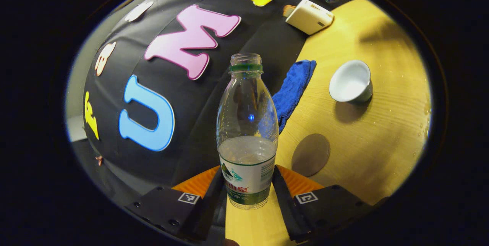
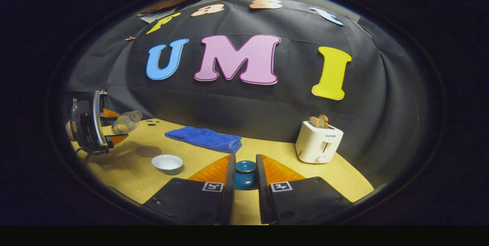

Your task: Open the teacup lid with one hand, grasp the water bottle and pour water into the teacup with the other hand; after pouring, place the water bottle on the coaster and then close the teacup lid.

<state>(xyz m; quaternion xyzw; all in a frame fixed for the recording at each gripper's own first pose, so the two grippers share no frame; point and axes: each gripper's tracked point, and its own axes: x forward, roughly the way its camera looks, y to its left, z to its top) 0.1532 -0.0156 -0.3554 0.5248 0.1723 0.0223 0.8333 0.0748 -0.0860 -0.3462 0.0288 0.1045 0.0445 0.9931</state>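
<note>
White teacup [image 1: 350, 81], blue lid [image 2: 245, 173], blue towel [image 1: 292, 91], brown coaster [image 1: 310, 154].

This is a staged recording booth rather than a lived-in room — a black cloth wall [image 2: 244, 112] hangs creased behind the whole scene, filling the upper and middle part of the right gripper view. In front of it stands a light wooden table [image 2: 267, 150] dressed with kitchen props: a white toaster [image 2: 319, 143] with bread slices in its slots at the right of the frame, a folded blue towel [image 2: 204, 139] left of centre against the cloth, a white teacup [image 2: 167, 163] and a round brown coaster [image 2: 148, 151] at lower left — homely things set out before a backdrop.
</note>
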